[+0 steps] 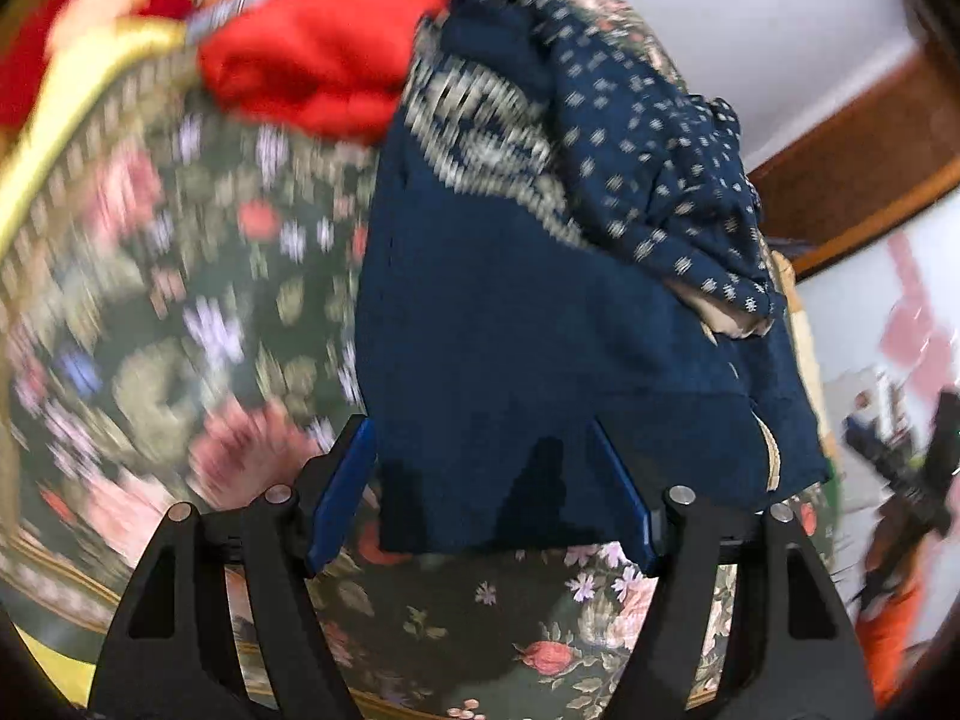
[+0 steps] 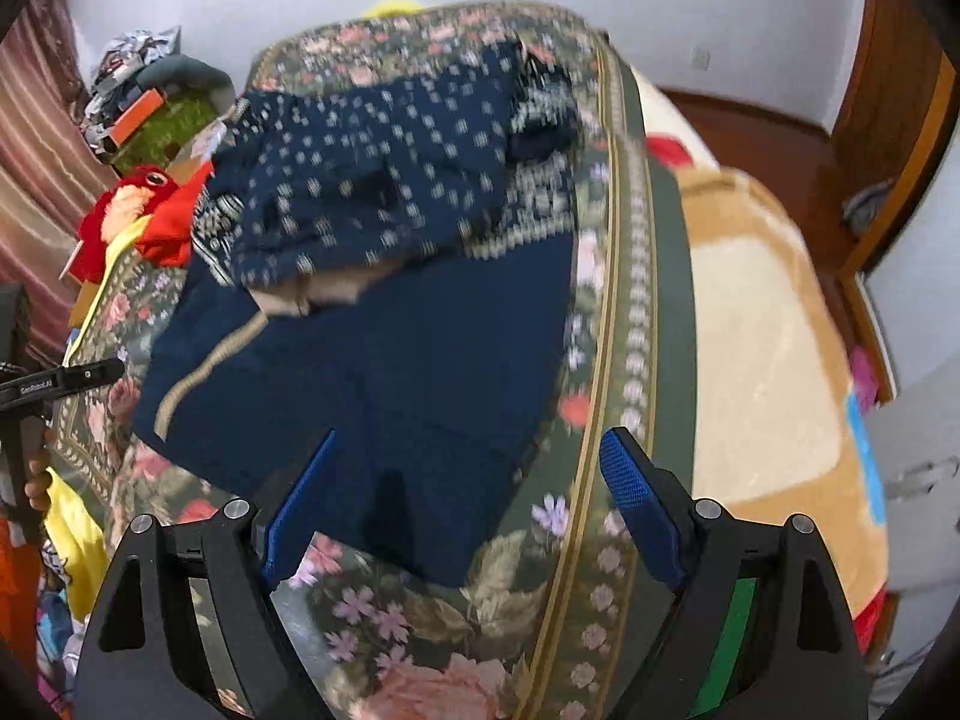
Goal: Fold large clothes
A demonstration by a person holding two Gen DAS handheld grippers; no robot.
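Dark navy cloth garment with a pale dotted upper part (image 2: 384,360) lies spread on the flowered green bedspread (image 2: 606,312), dotted half already bunched back over the plain half. Step, as judged: a fold partway made, both tools over the near hem. Left gripper (image 1: 480,492) jaws apart, hem between, pads not pressing. Right gripper (image 2: 474,510) wide apart, empty. Next calls for pinching both near corners. Bedspread border close right; red cloth (image 1: 312,72) crowds the far left.
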